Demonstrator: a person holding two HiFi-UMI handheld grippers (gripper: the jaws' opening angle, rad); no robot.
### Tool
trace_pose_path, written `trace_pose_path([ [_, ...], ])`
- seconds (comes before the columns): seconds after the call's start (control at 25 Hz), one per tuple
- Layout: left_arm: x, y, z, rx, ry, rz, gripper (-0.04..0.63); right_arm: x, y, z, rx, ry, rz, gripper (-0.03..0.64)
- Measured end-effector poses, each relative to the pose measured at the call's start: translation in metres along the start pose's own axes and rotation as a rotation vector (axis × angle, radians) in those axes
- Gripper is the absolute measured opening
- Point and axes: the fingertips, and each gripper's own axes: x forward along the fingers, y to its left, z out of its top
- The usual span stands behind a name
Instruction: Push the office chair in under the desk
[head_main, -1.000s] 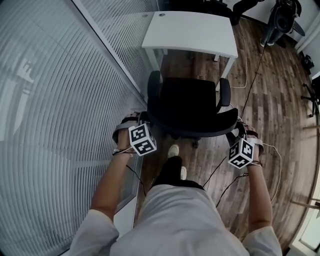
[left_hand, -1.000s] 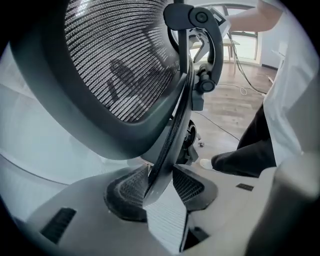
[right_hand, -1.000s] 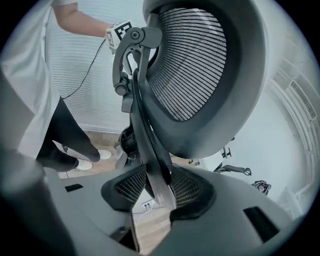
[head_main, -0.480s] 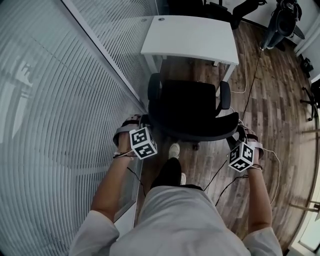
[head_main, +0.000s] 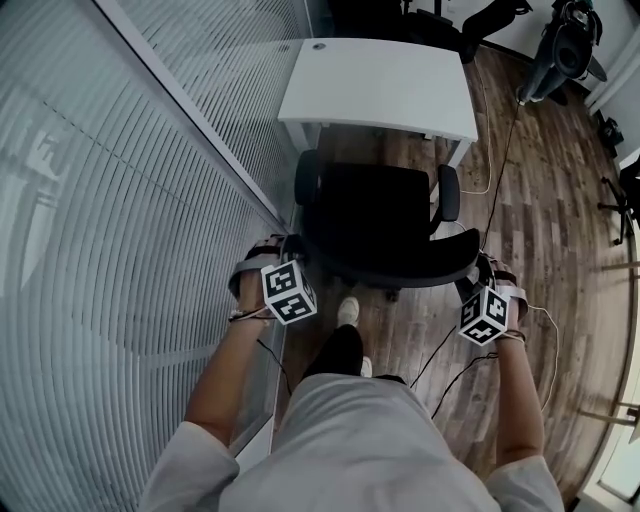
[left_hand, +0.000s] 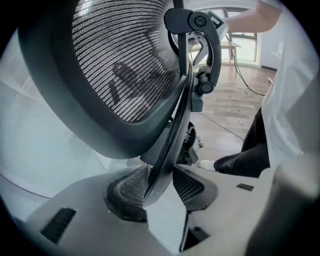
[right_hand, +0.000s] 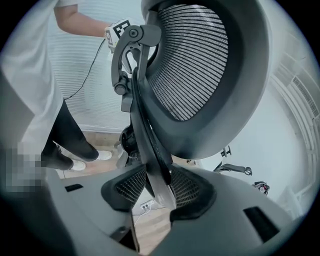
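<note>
The left gripper (head_main: 293, 250) is clamped on the left rim of the chair (head_main: 385, 215) back. Over the past second the chair has rolled ahead with both grippers toward the bench (head_main: 385, 85). Its arms now nearly reach the bench's edge, so the push seems well under way, though the seat isn't under yet. The right gripper (head_main: 477, 264) pinches the right rim.

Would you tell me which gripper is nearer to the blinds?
Left. The left gripper holds the edge of the chair back on the side next to the blinds. The right gripper holds the opposite edge, with the whole chair between it and them.
</note>
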Motion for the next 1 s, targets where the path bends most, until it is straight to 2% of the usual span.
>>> trace_pose_path([
  [1.0, 0.052, 0.096, 0.001, 0.035, -0.03, -0.01, 0.161, 0.063, -0.071, 0.026, 0.039, 0.032, 0.002, 0.166],
])
